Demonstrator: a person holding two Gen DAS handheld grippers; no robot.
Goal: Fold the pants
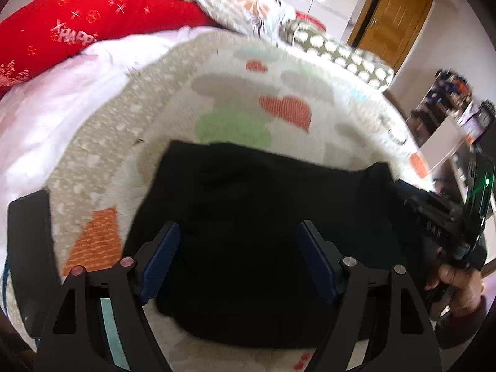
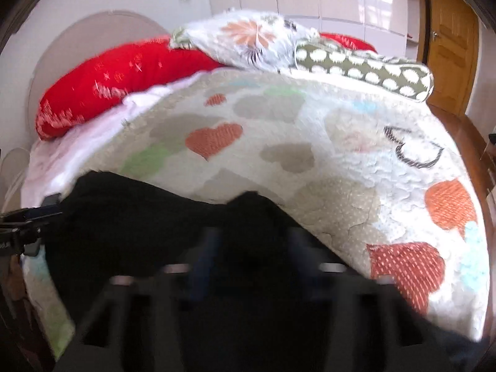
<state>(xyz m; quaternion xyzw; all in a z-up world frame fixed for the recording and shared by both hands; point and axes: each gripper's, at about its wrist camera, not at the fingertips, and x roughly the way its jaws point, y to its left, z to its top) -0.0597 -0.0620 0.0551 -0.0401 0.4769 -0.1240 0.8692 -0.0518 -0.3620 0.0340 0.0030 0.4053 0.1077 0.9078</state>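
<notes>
My left gripper (image 1: 238, 260) hangs over the black pants (image 1: 263, 217) with its blue pads (image 1: 161, 260) spread wide, cloth below them but nothing pinched. The pants lie as a dark, flattish bundle on the heart-patterned quilt (image 1: 279, 105), near the edge of the bed closest to me. My right gripper (image 2: 248, 263) is a blur in its own camera; its fingers sit low against the black fabric (image 2: 155, 232), and I cannot tell whether they are closed or whether cloth is caught between them. From the left camera I see my right hand (image 1: 458, 282) gripping that tool's handle at the pants' right side. A red pillow (image 2: 117, 86), a floral pillow (image 2: 245, 40) and a spotted bolster (image 2: 365, 71) lie at the head.
</notes>
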